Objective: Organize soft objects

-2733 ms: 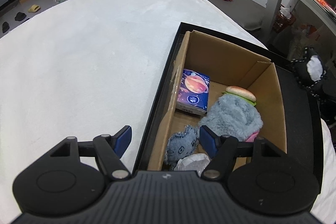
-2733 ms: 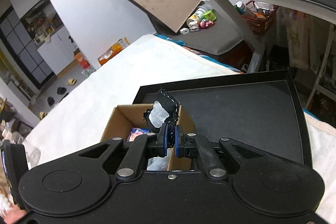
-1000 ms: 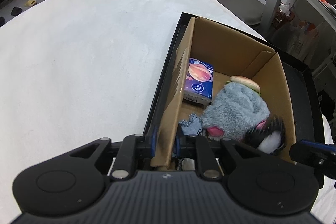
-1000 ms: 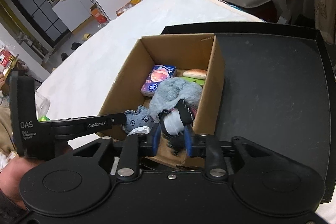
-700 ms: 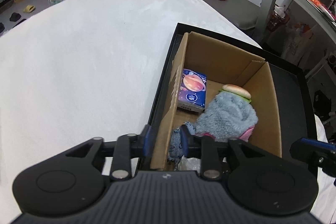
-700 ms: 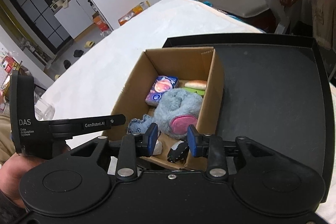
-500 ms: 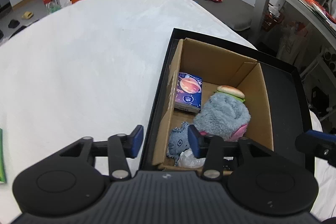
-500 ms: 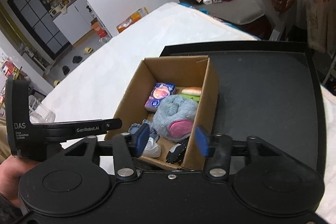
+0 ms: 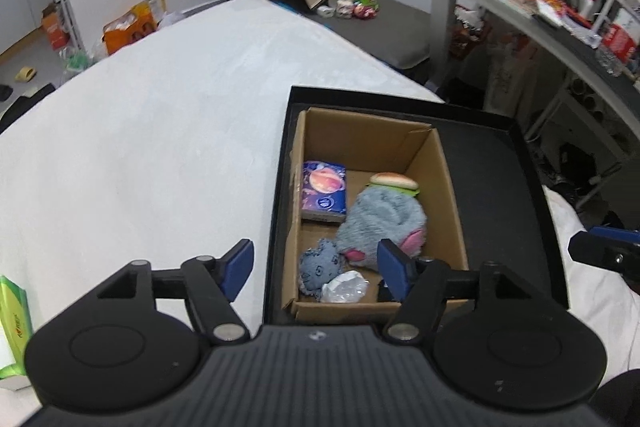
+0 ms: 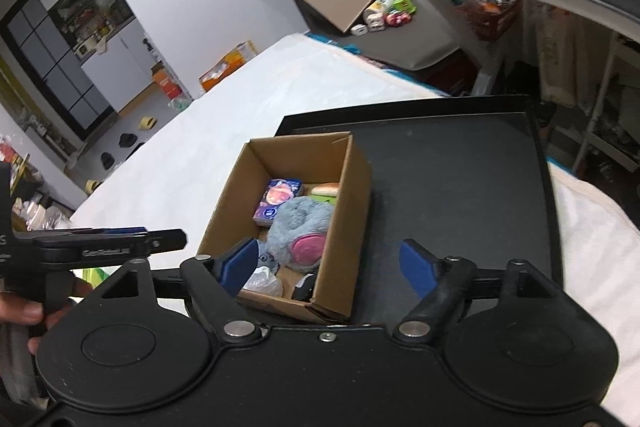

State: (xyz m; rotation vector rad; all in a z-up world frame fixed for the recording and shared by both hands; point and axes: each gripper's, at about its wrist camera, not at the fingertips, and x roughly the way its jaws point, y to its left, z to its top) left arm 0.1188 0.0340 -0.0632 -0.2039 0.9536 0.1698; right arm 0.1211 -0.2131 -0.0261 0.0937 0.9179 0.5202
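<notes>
Both grippers are hanging wide open and empty above the cardboard box (image 9: 448, 187), left gripper (image 9: 316, 267) and right gripper (image 10: 328, 263) apparently done dropping, since the grey plush (image 9: 384, 219) and small black toy (image 10: 304, 283) are sitting inside near the front.

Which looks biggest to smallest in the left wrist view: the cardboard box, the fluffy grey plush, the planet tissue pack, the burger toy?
1. cardboard box
2. fluffy grey plush
3. planet tissue pack
4. burger toy, partly hidden behind the plush, so its full size is unsure
</notes>
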